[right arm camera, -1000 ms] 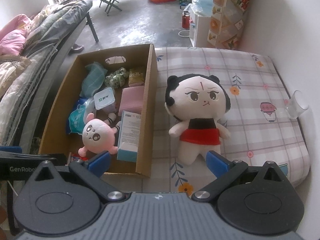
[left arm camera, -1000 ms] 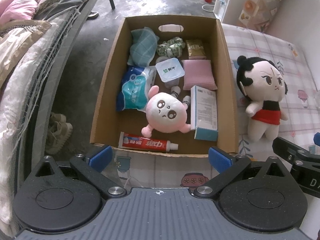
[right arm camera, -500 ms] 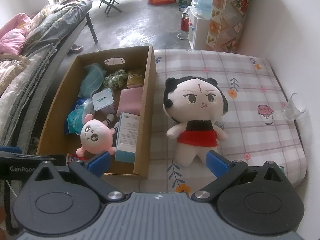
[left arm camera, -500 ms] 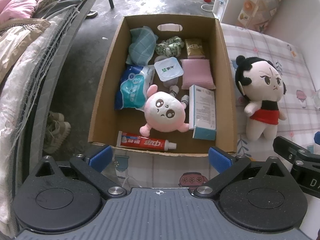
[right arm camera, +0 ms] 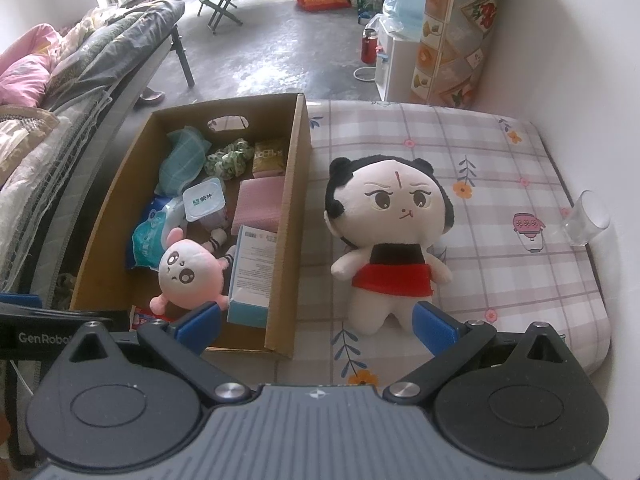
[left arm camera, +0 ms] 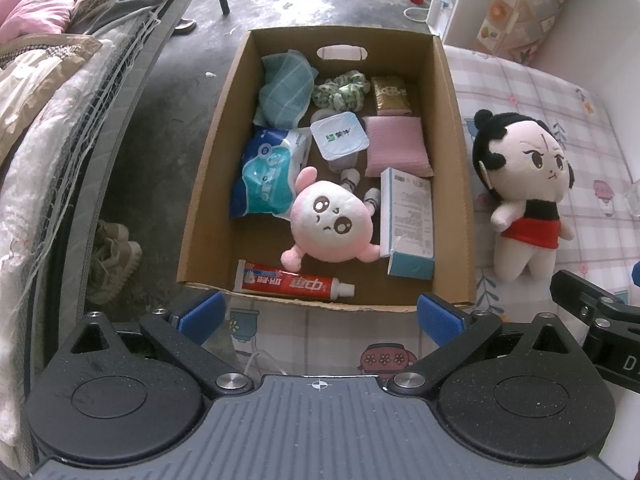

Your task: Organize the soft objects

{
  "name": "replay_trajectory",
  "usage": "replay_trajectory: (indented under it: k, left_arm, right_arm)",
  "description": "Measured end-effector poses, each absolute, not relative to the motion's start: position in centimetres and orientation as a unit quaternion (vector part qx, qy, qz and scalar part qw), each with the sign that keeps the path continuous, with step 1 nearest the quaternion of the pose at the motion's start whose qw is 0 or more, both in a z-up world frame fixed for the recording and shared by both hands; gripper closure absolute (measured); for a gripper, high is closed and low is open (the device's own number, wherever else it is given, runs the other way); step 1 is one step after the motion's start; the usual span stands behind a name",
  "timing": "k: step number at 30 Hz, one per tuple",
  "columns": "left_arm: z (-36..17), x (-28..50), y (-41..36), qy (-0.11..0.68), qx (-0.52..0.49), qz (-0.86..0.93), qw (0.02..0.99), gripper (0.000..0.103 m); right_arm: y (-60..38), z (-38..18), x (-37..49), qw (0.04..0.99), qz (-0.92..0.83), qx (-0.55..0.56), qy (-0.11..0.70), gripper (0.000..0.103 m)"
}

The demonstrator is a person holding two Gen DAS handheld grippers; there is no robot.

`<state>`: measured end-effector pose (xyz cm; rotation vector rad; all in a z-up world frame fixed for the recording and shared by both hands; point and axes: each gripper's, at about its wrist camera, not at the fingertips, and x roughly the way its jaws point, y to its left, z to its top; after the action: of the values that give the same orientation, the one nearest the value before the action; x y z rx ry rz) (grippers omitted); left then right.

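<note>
**A:** Start nearest. How do the jaws stand?

**B:** The left gripper point(left arm camera: 320, 314) has its jaws spread wide and released, nothing between the blue pads. It hangs just short of the near wall of the cardboard box point(left arm camera: 208, 168). The right gripper point(right arm camera: 316, 322) is the same, jaws fully parted and empty.

**A:** And the soft things against those jaws?

**B:** Inside the box, just past the near wall, lies a toothpaste tube point(left arm camera: 294, 283). Right behind it is the pink plush point(left arm camera: 333, 222), face up, lying ahead of the left jaws and centred on the gap between them. To the right of the box, outside it, the black-haired doll point(right arm camera: 390, 236) lies on its back on the checked mattress point(right arm camera: 520, 184); its feet sit between the right pads, a little toward the right one, not touched by them.

**A:** Farther into the box?

**B:** A white and teal carton point(left arm camera: 408, 224) lies along the box's right wall, touching the pink plush. Left of the plush is a blue tissue pack point(left arm camera: 268, 178). Beyond come a sealed cup point(left arm camera: 340, 140) and a pink cushion point(left arm camera: 396, 146). At the far wall are a teal cloth point(left arm camera: 286, 92), a green scrunchie point(left arm camera: 340, 90) and a gold packet point(left arm camera: 390, 94).

**A:** Anything beyond the doll?

**B:** A clear glass point(right arm camera: 588, 218) at the mattress's right edge, well apart from the doll.
</note>
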<state>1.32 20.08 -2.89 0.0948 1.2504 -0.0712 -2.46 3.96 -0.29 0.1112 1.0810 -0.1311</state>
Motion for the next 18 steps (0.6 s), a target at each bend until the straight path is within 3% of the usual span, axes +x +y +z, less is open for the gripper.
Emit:
replay_trajectory:
  k: [18]
  left_arm:
    - [-2.97,1.25,20.05,0.585,0.045,-0.033,0.809,0.0]
  right_arm:
    - [3.56,-0.49,-2.51,0.854,-0.064,0.052,0.515,0.0]
